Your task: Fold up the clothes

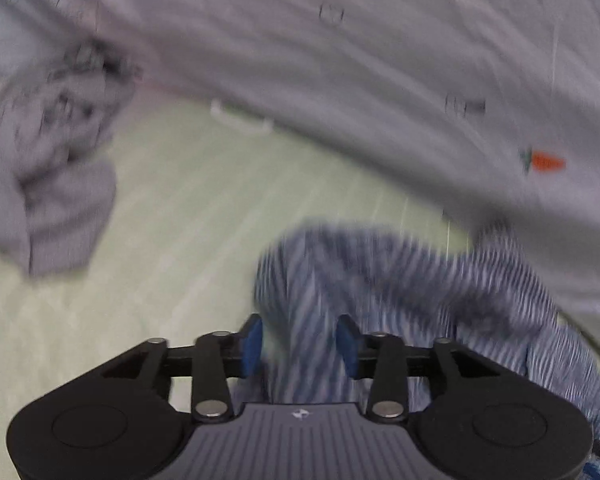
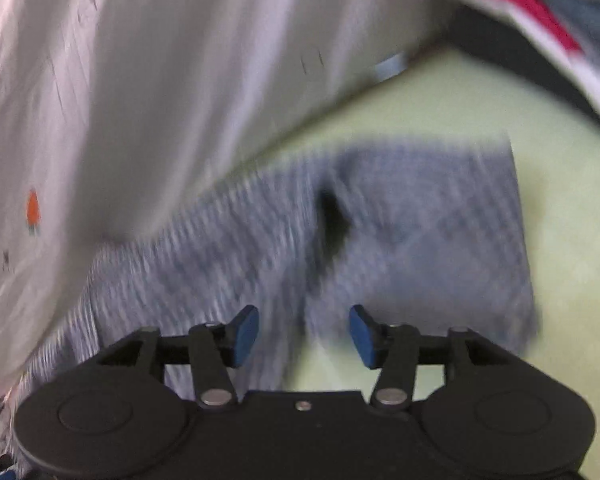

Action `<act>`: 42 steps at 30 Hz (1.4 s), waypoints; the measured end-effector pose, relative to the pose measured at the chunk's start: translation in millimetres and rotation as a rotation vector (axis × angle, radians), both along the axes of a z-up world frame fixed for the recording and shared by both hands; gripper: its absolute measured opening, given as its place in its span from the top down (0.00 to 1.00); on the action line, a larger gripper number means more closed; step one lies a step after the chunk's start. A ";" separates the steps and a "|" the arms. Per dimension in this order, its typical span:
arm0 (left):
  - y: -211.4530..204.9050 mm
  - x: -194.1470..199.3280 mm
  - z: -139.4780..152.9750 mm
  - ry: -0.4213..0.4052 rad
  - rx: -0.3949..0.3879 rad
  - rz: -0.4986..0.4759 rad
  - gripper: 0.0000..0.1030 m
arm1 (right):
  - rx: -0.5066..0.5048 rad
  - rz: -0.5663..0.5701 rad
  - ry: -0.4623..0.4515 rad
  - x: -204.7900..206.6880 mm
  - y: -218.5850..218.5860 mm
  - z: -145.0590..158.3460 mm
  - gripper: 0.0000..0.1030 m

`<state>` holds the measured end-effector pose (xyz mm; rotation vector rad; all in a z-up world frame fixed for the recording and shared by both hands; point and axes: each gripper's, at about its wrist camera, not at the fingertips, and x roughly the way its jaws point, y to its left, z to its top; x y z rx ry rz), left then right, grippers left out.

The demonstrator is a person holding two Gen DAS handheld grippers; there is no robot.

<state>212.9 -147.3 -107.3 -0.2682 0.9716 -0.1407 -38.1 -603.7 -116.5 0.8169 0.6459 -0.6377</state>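
Note:
A blue-and-white striped garment (image 1: 400, 280) lies crumpled on the pale green surface (image 1: 188, 216). In the right wrist view it (image 2: 420, 220) spreads flatter, with a dark fold in its middle. My left gripper (image 1: 299, 344) is open, its blue pads just above the garment's near edge with nothing between them. My right gripper (image 2: 303, 334) is open over the garment's lower edge, holding nothing. Both views are blurred by motion.
A large white sheet with a small orange carrot print (image 1: 544, 162) drapes across the back and also shows in the right wrist view (image 2: 140, 80). A crumpled grey patterned garment (image 1: 48, 168) lies at left. A red, white and blue item (image 2: 540, 12) sits top right.

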 end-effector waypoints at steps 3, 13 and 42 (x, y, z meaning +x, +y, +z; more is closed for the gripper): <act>10.4 -27.4 -15.7 0.070 -0.108 0.054 0.46 | 0.149 -0.004 -0.051 -12.8 14.1 -16.4 0.42; 24.0 -56.2 -46.7 0.226 -0.394 0.151 0.44 | 0.588 0.008 -0.196 -48.6 60.5 -65.0 0.40; 62.1 -89.2 -0.7 0.073 -0.226 0.122 0.27 | 0.275 0.030 -0.112 -72.0 65.8 -21.6 0.26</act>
